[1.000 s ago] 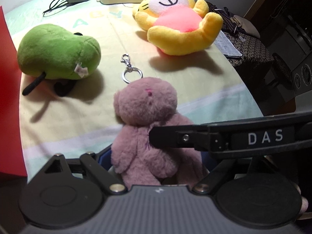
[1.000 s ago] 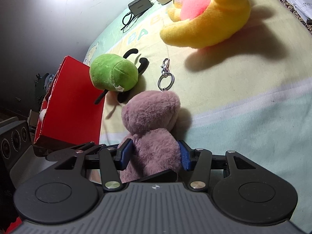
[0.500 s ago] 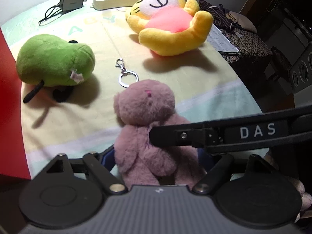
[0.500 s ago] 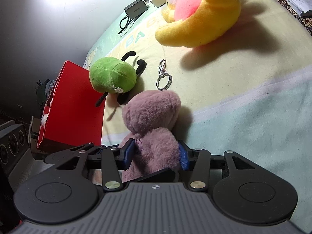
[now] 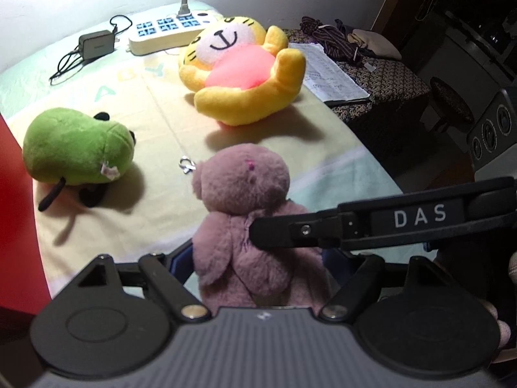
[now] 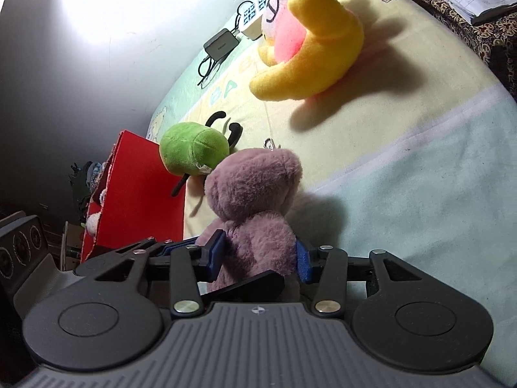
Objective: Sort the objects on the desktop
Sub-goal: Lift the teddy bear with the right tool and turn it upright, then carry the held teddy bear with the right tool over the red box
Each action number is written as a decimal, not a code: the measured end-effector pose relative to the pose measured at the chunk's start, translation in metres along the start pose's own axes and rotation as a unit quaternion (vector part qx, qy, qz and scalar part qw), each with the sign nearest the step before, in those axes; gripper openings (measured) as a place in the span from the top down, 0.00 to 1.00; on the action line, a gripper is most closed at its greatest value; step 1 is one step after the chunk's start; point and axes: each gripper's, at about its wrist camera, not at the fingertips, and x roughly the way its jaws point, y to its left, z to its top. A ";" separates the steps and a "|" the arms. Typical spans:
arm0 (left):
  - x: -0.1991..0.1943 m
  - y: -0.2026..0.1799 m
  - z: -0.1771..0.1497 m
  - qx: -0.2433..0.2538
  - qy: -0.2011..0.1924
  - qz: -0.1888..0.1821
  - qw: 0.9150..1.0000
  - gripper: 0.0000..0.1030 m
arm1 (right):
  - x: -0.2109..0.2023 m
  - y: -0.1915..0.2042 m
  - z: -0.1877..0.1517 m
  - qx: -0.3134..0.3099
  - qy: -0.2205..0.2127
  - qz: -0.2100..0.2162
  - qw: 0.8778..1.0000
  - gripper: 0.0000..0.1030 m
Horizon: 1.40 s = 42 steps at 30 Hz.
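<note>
At the far left a red box [image 5: 13,210] stands at the edge of the surface [image 5: 168,194], which is covered by a pale yellow and green cloth. Just beside the box lies a green plush [image 5: 77,145] with black antennae, a small tag on its side.

Between my two tools sits the purple plush bear [image 5: 242,213], its back to both cameras. My left tongs [image 5: 255,268] reach forward low over the near edge of the surface, and the bear's lower body fills the gap between the fingers; their pads are mostly hidden behind the fur, so I cannot tell whether they press it or merely stand around it. My right tongs [image 6: 258,255] come in tilted, so the surface slants in their view, and both blue pads [image 6: 215,252] squeeze the bear's body from either side. In the left wrist view one black finger of the right tool, lettered DAS, crosses in from the right and lies against the bear's shoulder.

A metal key ring [image 5: 187,165] peeks out just behind the bear's head. Farther back and to the right lies a yellow plush [image 5: 245,74] with a pink belly, face up. Behind it are a white power strip [image 5: 168,32] and a black charger [image 5: 97,43]. At the lower right edge, part of my hand [image 5: 501,320] shows.
</note>
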 end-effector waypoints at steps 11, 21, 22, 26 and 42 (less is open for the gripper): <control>-0.071 0.018 0.020 0.016 -0.101 0.003 0.995 0.22 | -0.023 0.064 0.005 -0.065 -0.098 0.040 0.992 0.56; -0.145 0.082 0.020 0.016 -0.187 0.042 0.981 0.22 | 0.005 0.148 0.009 -0.118 -0.132 0.091 0.980 0.56; -0.151 0.090 0.018 0.014 -0.194 0.046 0.980 0.22 | 0.010 0.156 0.009 -0.124 -0.132 0.094 0.979 0.56; -0.175 0.124 0.010 0.003 -0.219 0.058 0.974 0.21 | 0.033 0.192 0.008 -0.153 -0.131 0.106 0.974 0.56; -0.166 0.240 -0.015 -0.068 -0.177 0.058 0.980 0.21 | 0.141 0.247 -0.003 -0.180 -0.064 0.057 0.980 0.56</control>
